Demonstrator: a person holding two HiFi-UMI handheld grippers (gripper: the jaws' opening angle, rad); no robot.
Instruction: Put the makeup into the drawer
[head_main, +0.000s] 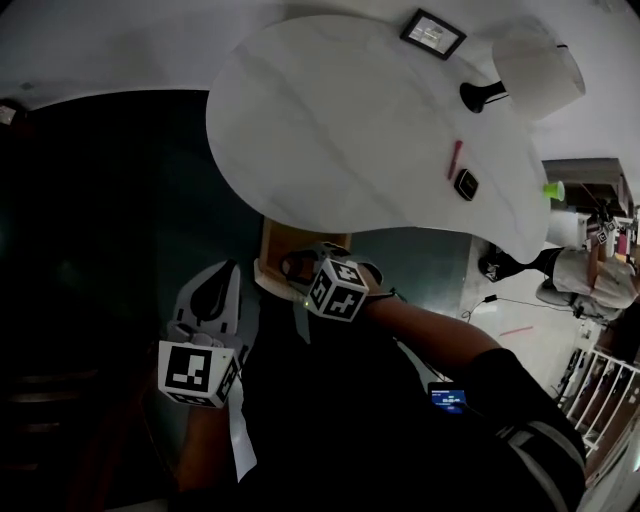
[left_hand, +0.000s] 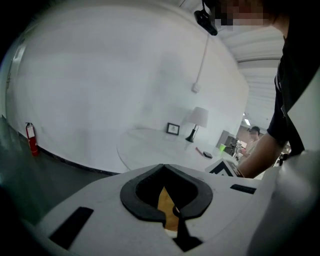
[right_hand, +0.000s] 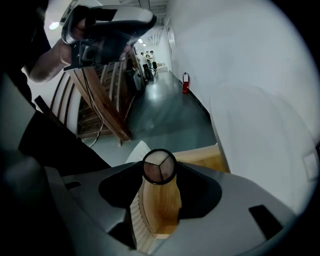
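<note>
A round makeup compact (right_hand: 159, 166) with three shades sits between the tips of my right gripper (right_hand: 159, 169), which is shut on it. Straight below it is the open wooden drawer (right_hand: 200, 156). In the head view this gripper (head_main: 302, 268) hangs over the drawer (head_main: 283, 240) at the near edge of the white table (head_main: 340, 120). My left gripper (head_main: 214, 297) is lower left of the drawer. Its jaws meet at the tips (left_hand: 162, 166) with nothing between them, and wood (left_hand: 167, 207) shows through the gap. A pink stick (head_main: 455, 158) and a black compact (head_main: 466, 184) lie on the table.
A lamp (head_main: 520, 80) and a picture frame (head_main: 432, 33) stand at the table's far side, a green cup (head_main: 553, 190) past its right edge. A wooden railing (right_hand: 100, 100) stands left of the drawer. People are in the background at the right (head_main: 590, 270).
</note>
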